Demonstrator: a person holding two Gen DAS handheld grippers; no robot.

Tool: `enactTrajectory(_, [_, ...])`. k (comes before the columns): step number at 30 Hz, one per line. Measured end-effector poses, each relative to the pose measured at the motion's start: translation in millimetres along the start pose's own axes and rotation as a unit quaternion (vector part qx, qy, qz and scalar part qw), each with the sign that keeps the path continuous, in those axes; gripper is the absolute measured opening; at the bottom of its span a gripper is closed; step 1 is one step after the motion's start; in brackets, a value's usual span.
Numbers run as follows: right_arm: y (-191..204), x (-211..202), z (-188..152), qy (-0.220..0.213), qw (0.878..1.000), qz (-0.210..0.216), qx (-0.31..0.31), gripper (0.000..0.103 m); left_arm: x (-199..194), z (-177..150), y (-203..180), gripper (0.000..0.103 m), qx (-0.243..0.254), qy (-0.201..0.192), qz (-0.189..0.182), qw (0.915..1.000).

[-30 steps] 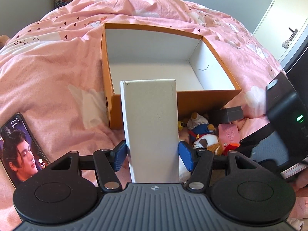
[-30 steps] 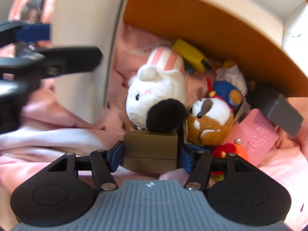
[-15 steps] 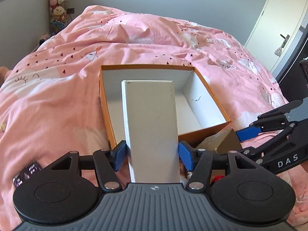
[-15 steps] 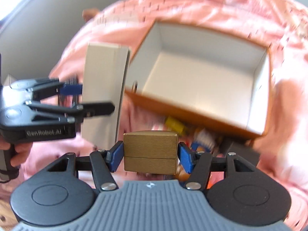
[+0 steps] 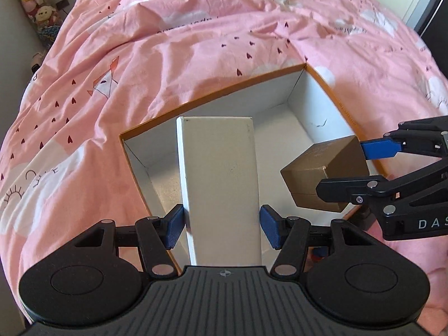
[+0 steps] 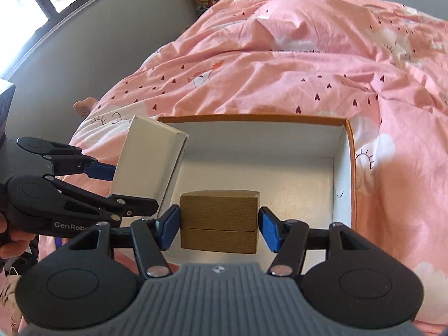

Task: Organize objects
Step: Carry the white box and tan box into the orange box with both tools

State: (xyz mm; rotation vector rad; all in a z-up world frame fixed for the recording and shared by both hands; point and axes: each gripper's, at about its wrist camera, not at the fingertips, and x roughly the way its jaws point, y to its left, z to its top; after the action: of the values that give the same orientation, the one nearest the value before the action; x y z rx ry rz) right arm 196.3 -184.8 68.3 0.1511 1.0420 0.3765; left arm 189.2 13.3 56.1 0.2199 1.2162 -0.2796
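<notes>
The tall white carton [image 5: 221, 190], a smooth matte cardboard slab with crisp edges and a few faint scuffs, is clamped between the blue ribbed fingers [image 5: 175, 225] of the left gripper [image 5: 221, 224]; it hangs over the open orange box [image 5: 344, 106], its lower end hidden behind the gripper body. At about 3 o'clock from it in the left wrist view is the brown box [image 5: 322, 179], a squat block with a fine woven-looking surface and a seam line around its middle, pinched on its two sides by the right gripper [image 6: 218, 225], also above the box's interior. The orange box is a shallow rectangular cardboard tray, orange outside and on the rim, plain white inside with one small dark mark on its wall; its near edge is cut off by both grippers. It rests on a rumpled pink duvet [image 5: 196, 42] printed with small dark hearts, white clouds and suns. At 11 o'clock, plush toys [image 5: 36, 2] stand blurred by the wall. A hand [image 6: 8, 238] shows partly at the right wrist view's left edge.
</notes>
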Motion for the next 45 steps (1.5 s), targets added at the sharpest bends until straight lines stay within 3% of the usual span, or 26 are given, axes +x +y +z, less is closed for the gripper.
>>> enactTrajectory(10, [-43, 71, -3, 0.051, 0.998, 0.018, 0.043, 0.062, 83, 12, -16, 0.067, 0.053, 0.09, 0.041, 0.9937])
enactTrajectory(13, [-52, 85, -7, 0.065, 0.996, 0.017, 0.05, 0.062, 100, 8, -21, 0.067, 0.072, 0.103, 0.072, 0.9894])
enactTrajectory(18, [-62, 107, -12, 0.086, 0.993, 0.039, 0.066, 0.062, 122, 1, -22, 0.067, 0.08, 0.124, 0.093, 0.9846])
enactTrajectory(22, [-66, 116, -12, 0.09, 0.992, 0.043, 0.076, 0.062, 126, -2, -15, 0.068, 0.074, 0.13, 0.081, 0.9854])
enactTrajectory(29, [-68, 124, -10, 0.095, 0.989, 0.069, 0.092, 0.062, 118, -7, 14, 0.071, 0.046, 0.148, 0.011, 0.9878])
enactTrajectory(36, [-68, 139, -6, 0.107, 0.985, 0.08, 0.108, 0.062, 102, -20, 28, 0.075, 0.032, 0.153, -0.029, 0.9873])
enactTrajectory(45, [-77, 126, -1, 0.086, 0.988, 0.059, 0.11, 0.062, 91, -30, 13, 0.074, 0.097, 0.078, 0.028, 0.9918])
